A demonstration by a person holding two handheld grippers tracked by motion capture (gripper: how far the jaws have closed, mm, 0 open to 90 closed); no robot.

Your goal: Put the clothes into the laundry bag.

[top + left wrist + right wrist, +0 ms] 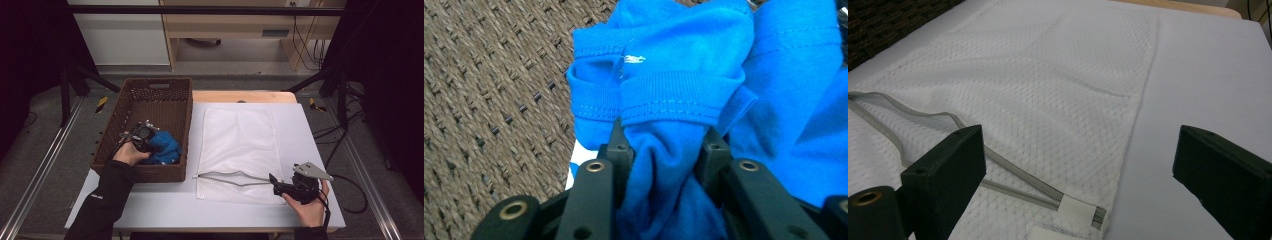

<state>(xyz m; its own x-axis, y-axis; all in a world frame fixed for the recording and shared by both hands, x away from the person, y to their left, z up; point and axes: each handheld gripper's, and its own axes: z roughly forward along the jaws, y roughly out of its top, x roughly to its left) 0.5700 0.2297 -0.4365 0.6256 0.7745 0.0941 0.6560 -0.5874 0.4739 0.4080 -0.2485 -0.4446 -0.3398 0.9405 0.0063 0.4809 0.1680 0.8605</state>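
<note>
1. We see the left gripper (146, 136) down inside the brown wicker basket (150, 92), which stands on the bench's left side with its far wall reaching toward the far-left corner

2. In the left gripper view that gripper (664, 137) has its two black jaws closed in on a bunched fold of the blue garment (684, 90); the cloth fills the gap between them and both pads press against it

3. The blue garment (165, 147) lies crumpled on the basket floor, toward the basket's near-right corner (a small white label shows on its hem)

4. The right gripper (276, 184) sits low over the bench near its near-right corner, held in the person's right hand (311, 207)

5. Its jaws stand wide apart with nothing between them; in the right gripper view the gripper (1083, 165) frames the corner of the white mesh laundry bag (1048, 85)

6. The bag (240, 145) lies flat on the middle of the bench, its grey-edged zip opening (230, 177) gaping along the near edge, just beside the right gripper's tips
</note>
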